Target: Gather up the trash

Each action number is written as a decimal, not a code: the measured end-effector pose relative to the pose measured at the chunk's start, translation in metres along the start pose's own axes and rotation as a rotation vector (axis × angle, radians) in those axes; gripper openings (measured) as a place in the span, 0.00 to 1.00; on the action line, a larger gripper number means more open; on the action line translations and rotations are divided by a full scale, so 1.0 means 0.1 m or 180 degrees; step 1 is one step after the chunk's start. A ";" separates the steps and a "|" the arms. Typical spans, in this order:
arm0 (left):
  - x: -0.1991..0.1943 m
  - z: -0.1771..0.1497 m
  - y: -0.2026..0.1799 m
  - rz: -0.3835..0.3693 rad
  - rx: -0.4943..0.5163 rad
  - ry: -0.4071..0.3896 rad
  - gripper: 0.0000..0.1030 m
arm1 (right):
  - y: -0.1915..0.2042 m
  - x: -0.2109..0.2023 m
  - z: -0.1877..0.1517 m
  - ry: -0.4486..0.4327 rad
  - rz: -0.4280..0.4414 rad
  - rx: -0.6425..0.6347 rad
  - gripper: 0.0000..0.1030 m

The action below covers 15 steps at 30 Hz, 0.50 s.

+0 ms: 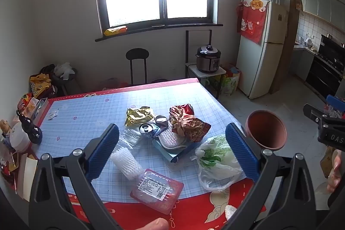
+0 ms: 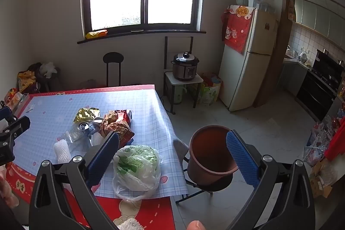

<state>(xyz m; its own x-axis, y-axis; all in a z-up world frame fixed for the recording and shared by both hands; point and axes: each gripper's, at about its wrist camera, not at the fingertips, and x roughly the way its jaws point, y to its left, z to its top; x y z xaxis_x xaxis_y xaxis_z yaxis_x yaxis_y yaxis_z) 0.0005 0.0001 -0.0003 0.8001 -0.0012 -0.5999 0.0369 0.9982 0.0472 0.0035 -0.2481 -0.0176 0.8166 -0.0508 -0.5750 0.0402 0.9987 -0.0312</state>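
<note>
Trash lies on the checked table [image 1: 86, 113]: a white-green plastic bag [image 1: 217, 161], a clear meat tray [image 1: 157, 189], a white foam net [image 1: 127, 163], a crushed can [image 1: 146, 129], gold wrapper [image 1: 139, 114], a brown-red snack bag [image 1: 187, 124]. A brown bin [image 1: 266, 129] stands off the table's right edge. My left gripper [image 1: 172, 152] is open and empty above the near pile. My right gripper [image 2: 172, 158] is open and empty, between the plastic bag [image 2: 138, 167] and the bin [image 2: 210, 153]. It also shows in the left wrist view [image 1: 325, 122].
A grey shoe on a blue box [image 1: 172, 141] sits in the pile. Bottles and bowls [image 1: 19, 133] crowd the table's left edge. A stool [image 1: 137, 64], a cooker on a stand [image 1: 208, 58] and a fridge [image 1: 261, 51] stand beyond. Bags lie on the floor at right [image 2: 319, 143].
</note>
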 end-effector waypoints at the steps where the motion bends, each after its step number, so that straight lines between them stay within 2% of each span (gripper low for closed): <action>1: 0.01 0.00 0.00 -0.0005 -0.0002 0.0006 0.95 | 0.00 0.00 0.00 -0.0003 -0.0001 0.0000 0.95; 15: -0.09 0.00 0.04 0.0023 -0.0015 -0.0075 0.95 | 0.00 -0.09 0.00 -0.0028 0.0031 -0.0016 0.95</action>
<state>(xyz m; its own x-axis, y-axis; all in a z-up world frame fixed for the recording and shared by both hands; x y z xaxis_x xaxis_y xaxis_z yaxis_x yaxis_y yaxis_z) -0.0065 0.0044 0.0055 0.8142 0.0046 -0.5805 0.0283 0.9985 0.0476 -0.0040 -0.2480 -0.0122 0.8220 -0.0412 -0.5680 0.0294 0.9991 -0.0298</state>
